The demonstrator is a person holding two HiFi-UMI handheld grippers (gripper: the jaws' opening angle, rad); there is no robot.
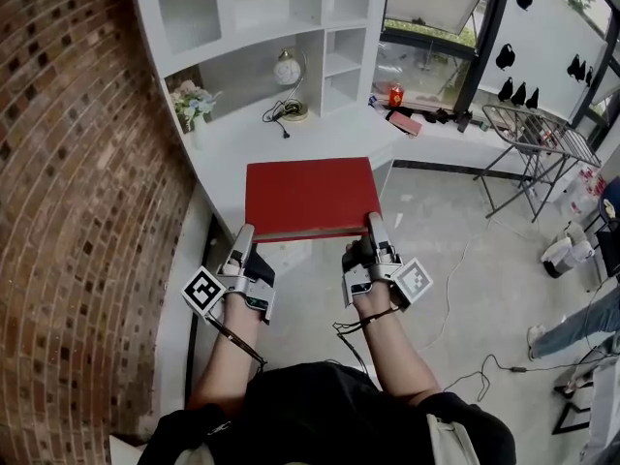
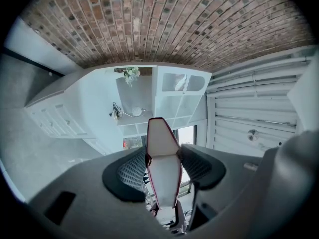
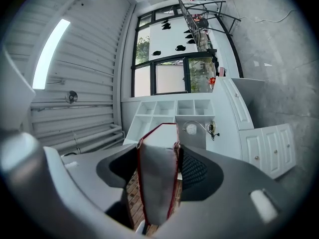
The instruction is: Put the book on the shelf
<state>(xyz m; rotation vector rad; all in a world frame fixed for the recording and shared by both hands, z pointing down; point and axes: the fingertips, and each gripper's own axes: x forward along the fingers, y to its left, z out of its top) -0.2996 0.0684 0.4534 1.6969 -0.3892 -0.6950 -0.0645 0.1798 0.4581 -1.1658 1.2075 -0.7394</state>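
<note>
A large red hardcover book (image 1: 310, 197) is held flat in the air between both grippers, in front of the white desk (image 1: 242, 139) and the white shelf unit (image 1: 291, 8) above it. My left gripper (image 1: 242, 235) is shut on the book's near left corner. My right gripper (image 1: 375, 224) is shut on its near right corner. In the left gripper view the book's white page edge (image 2: 163, 176) sits pinched between the ribbed pads (image 2: 130, 171). The right gripper view shows the same: the book (image 3: 157, 183) is clamped against the pads (image 3: 193, 171), pointing toward the shelf compartments (image 3: 174, 111).
A brick wall (image 1: 68, 163) runs along the left. On the desk stand a round globe-like ornament (image 1: 288, 69) with a cable and a flower bunch (image 1: 192, 100). A metal drying rack (image 1: 538, 134) and a person's leg (image 1: 581, 327) are at the right; cables cross the floor.
</note>
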